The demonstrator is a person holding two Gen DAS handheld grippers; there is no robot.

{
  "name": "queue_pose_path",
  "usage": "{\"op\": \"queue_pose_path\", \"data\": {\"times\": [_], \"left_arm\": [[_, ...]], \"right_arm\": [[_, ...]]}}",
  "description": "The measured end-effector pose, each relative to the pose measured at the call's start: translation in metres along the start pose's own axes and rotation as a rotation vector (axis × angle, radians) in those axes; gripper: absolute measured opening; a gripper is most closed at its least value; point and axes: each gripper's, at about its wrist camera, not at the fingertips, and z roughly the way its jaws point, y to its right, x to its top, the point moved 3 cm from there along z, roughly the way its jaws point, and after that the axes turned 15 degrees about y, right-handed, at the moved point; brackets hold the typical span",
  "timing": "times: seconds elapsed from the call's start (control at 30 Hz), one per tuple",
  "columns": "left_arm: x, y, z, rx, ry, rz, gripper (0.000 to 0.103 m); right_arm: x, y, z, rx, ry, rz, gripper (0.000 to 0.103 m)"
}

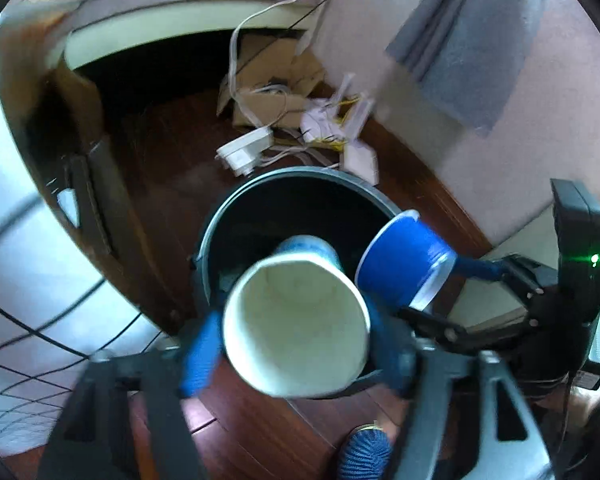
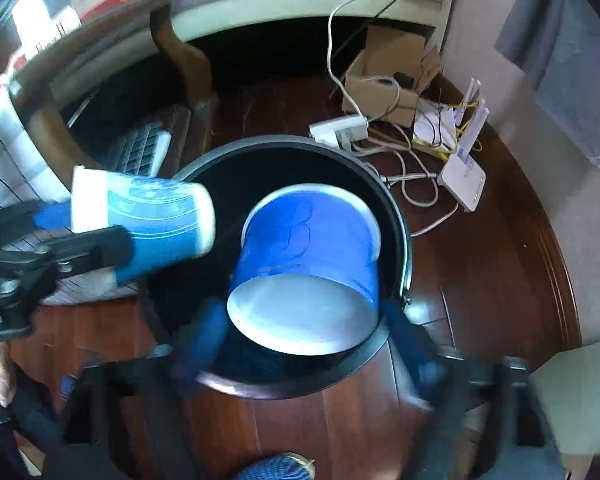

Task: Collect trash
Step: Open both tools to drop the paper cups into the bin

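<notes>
I've got both grippers over the bin [image 1: 300, 184], each w/ a cup.

Left gripper [image 1: 296, 344]: fingers [image 1: 198, 356] closed on the paper cup [image 1: 296, 320], one blue pad each side near the rim. Cup's mouth faces back at my cam, white inside, blue-print base pointing fwd and down toward the bin opening. From the right cam the same paper cup [image 2: 156, 224] sits sideways off to that gripper's left, at the bin's [image 2: 404, 248] left rim, clamped in the left gripper [image 2: 112, 240].

Right gripper [image 2: 304, 336]: blue cup [image 2: 308, 240] sits betw. the fingers [image 2: 208, 332], rim toward cam, base fwd, directly above the bin's dark interior. Pads are blurred, left one looks against the cup wall, right one looks a bit off it; can't tell if the grip is firm. In the left cam the blue cup [image 1: 404, 264] is just right of the paper cup, near touching, w/ the right gripper [image 1: 460, 276] reaching in from the right.

Beyond the bin, fwd of both grippers: power strip [image 2: 340, 128], router [image 2: 462, 176], cables, cardboard box [image 2: 388, 80] on dark wood floor [image 2: 480, 280]. Bin contents too dark to make out.
</notes>
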Motion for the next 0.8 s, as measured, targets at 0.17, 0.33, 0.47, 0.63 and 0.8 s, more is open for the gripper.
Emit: {"op": "queue_pose_path", "data": {"times": [0.17,0.33,0.47,0.63,0.8], "left_arm": [[-0.014,-0.006,0.007,0.066,-0.029,0.014,0.087],[-0.019,-0.008,0.006,0.099,-0.026,0.025,0.094],[-0.015,-0.008,0.004,0.107,-0.009,0.033,0.096],[-0.009,-0.008,0.0,0.116,0.005,0.039,0.096],[-0.005,-0.009,-0.008,0.121,0.023,0.035,0.096]], "right_arm": [[-0.011,0.032,0.012,-0.138,-0.067,0.067,0.102],[-0.01,0.047,0.007,-0.161,-0.063,0.138,0.103],[-0.006,0.042,0.004,-0.163,-0.05,0.121,0.103],[0.0,0.034,-0.001,-0.156,-0.033,0.097,0.103],[0.008,0.024,-0.014,-0.153,-0.006,0.081,0.103]]}}
